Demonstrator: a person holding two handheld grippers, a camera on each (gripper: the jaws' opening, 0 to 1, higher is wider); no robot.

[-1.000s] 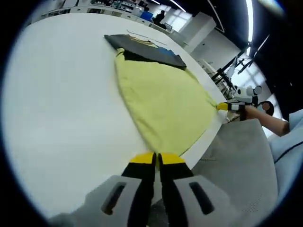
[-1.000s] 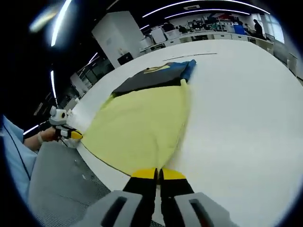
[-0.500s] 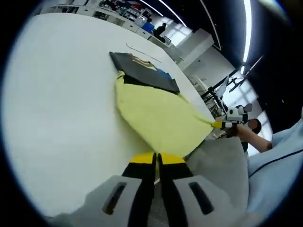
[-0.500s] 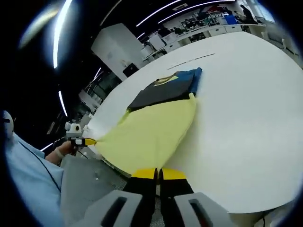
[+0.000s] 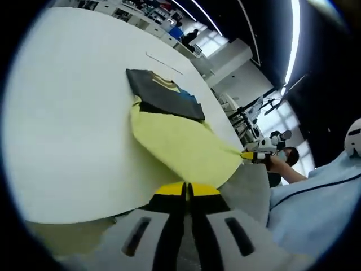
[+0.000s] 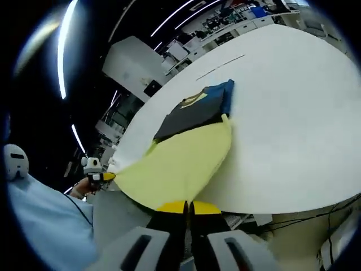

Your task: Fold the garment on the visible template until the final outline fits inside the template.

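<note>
Yellow garment (image 5: 183,148) stretched taut from the near edge of the white table (image 5: 62,113) — its far end lies on the tabletop against a dark folded garment (image 5: 163,94) with a blue patch, its near hem is lifted off the table edge. Left gripper (image 5: 187,190) has its jaws pressed together on one hem corner; right gripper (image 6: 188,207) likewise clamps the other corner, seen also at the right of the left gripper view (image 5: 252,155). Template outline cannot be made out. Thin pale strip (image 6: 220,59) lies beyond the dark garment. Grey floor (image 5: 248,192) and a light-blue sleeve (image 5: 316,197) sit below the edge.

Compared with 1.0 s ago — both grippers have pulled back and off the table edge, and the yellow cloth looks narrower.
</note>
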